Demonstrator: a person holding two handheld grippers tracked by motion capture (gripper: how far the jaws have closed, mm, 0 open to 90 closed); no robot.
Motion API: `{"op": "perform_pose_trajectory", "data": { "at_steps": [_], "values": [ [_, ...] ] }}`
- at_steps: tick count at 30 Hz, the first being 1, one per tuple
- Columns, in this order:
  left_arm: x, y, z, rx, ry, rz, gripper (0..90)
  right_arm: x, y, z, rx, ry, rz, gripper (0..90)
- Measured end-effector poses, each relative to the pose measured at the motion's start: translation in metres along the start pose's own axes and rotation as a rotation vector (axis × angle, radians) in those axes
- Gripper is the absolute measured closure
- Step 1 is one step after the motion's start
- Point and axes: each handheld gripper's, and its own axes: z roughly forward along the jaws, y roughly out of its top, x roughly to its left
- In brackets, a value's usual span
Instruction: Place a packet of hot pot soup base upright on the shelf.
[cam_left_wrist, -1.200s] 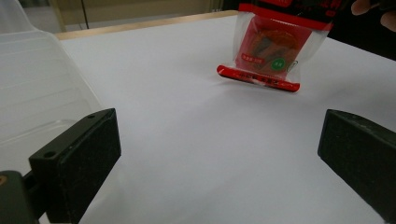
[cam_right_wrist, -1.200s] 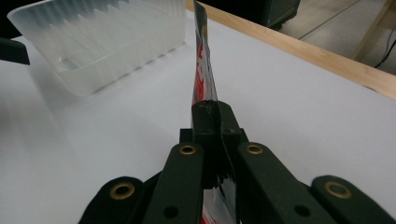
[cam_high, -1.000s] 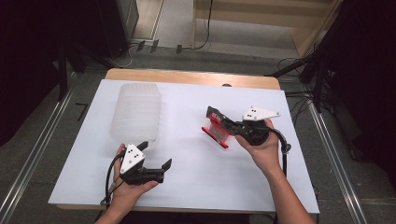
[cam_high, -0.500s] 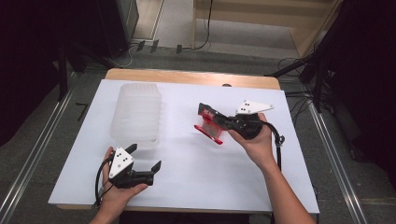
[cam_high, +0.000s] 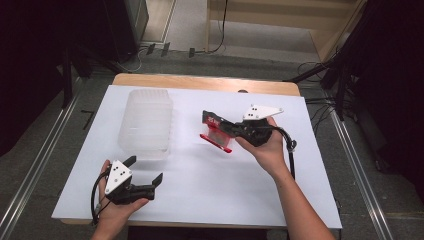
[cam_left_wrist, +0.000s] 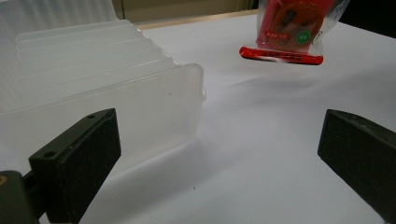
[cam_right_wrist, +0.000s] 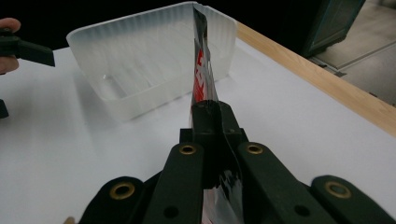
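A red and clear snack packet (cam_high: 216, 134) hangs just above the white table, and my right gripper (cam_high: 231, 129) is shut on its edge. In the right gripper view the packet (cam_right_wrist: 201, 79) stands edge-on between the closed jaws, pointing toward the tub. A clear ribbed plastic tub (cam_high: 146, 122) sits at the table's left middle, empty inside (cam_right_wrist: 140, 65). My left gripper (cam_high: 145, 172) rests open near the front left edge, just in front of the tub. From the left gripper view, the tub wall (cam_left_wrist: 116, 107) is at left and the packet (cam_left_wrist: 285, 32) hangs at far right.
The white table top (cam_high: 200, 190) lies on a wooden board whose edge (cam_high: 210, 82) shows at the back. Metal rails (cam_high: 360, 165) run along both sides on the floor. A black cable (cam_high: 291, 155) trails from the right gripper.
My right gripper has carried the packet leftward, toward the tub. My left hand has drawn back toward the front left edge of the table.
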Motion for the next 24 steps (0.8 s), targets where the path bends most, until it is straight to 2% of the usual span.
{"op": "perform_pose_trajectory", "data": {
  "at_steps": [10, 20, 24],
  "values": [
    [0.004, -0.002, 0.001, 0.009, 0.007, -0.016, 0.0, 0.009, 0.018, 0.016, -0.017, 0.070, -0.029, 90.0],
    [0.006, -0.003, 0.002, 0.013, 0.009, -0.027, 0.0, 0.015, 0.030, 0.027, -0.023, 0.112, -0.047, 90.0],
    [0.008, -0.004, 0.002, 0.013, 0.012, -0.034, 0.0, 0.017, 0.037, 0.033, -0.036, 0.142, -0.051, 90.0]
  ]
}}
